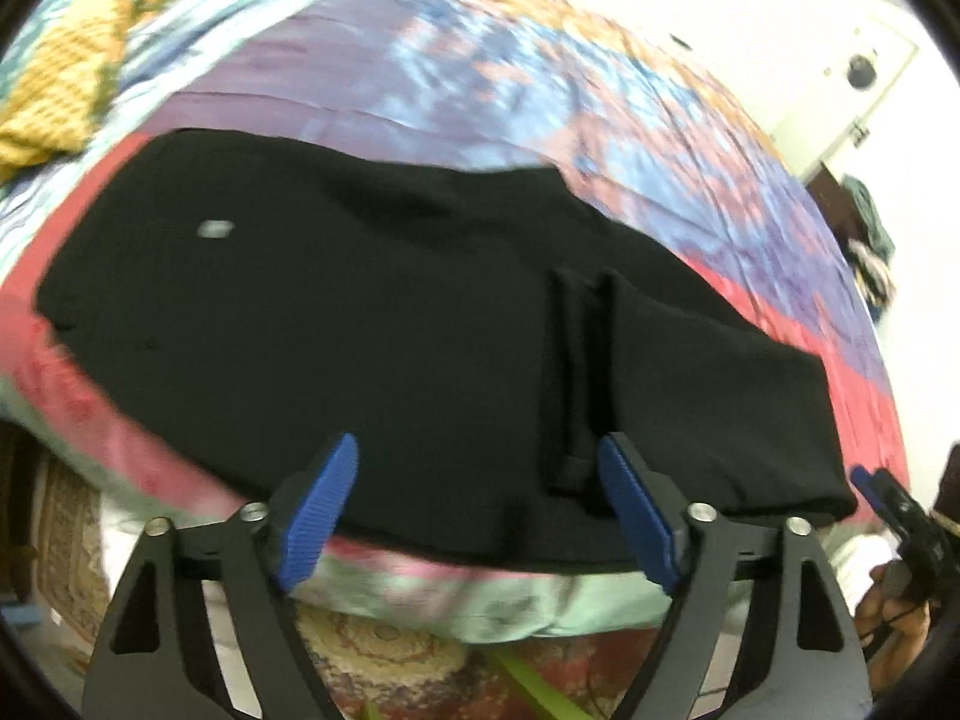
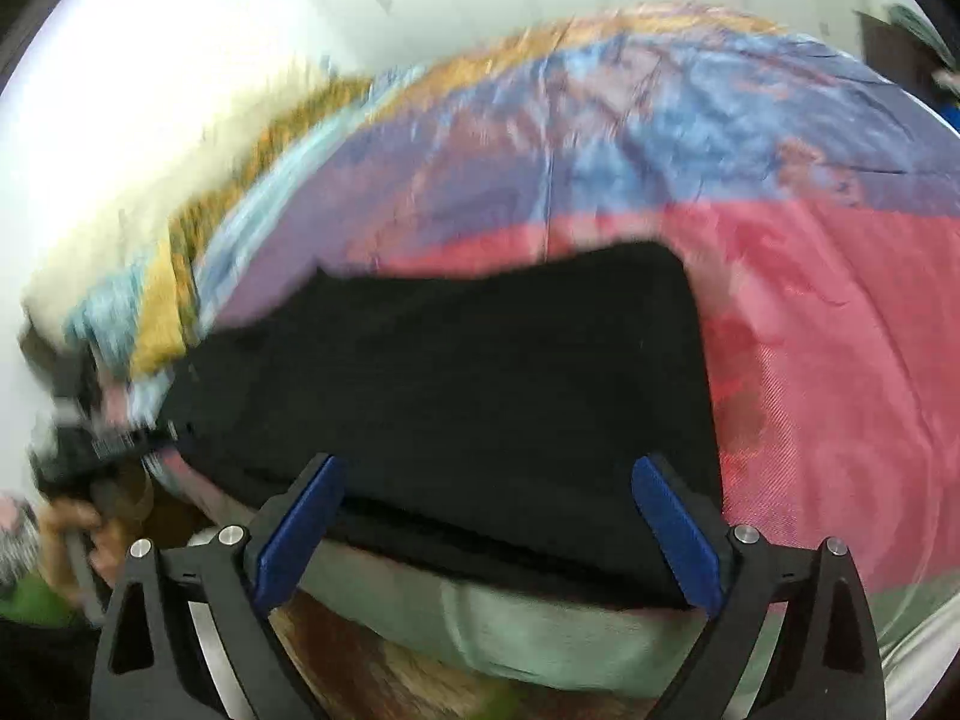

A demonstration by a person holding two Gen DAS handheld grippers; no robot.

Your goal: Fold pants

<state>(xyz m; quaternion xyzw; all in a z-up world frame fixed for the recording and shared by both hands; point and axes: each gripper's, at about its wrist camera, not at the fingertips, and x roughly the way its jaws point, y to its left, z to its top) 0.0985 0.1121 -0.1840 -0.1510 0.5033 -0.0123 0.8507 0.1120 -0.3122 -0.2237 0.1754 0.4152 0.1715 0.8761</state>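
Note:
Black pants [image 1: 372, 330] lie flat across the near edge of a bed, with a small white mark near the left end and a vertical fold ridge [image 1: 579, 372] right of centre. My left gripper [image 1: 477, 480] is open, its blue pads just in front of the pants' near edge, empty. In the right wrist view the pants [image 2: 456, 378] fill the middle, with a squared end at the right. My right gripper [image 2: 486, 504] is open and empty over the near edge. The right gripper also shows in the left wrist view [image 1: 888, 498] by the pants' right end.
The bed is covered by a patterned sheet [image 1: 480, 78] in purple, blue, orange and red [image 2: 840, 330]. A yellow patterned cloth [image 1: 60, 84] lies at the far left. A patterned rug [image 1: 372, 642] covers the floor below the bed edge. A white wall [image 1: 750, 12] stands behind.

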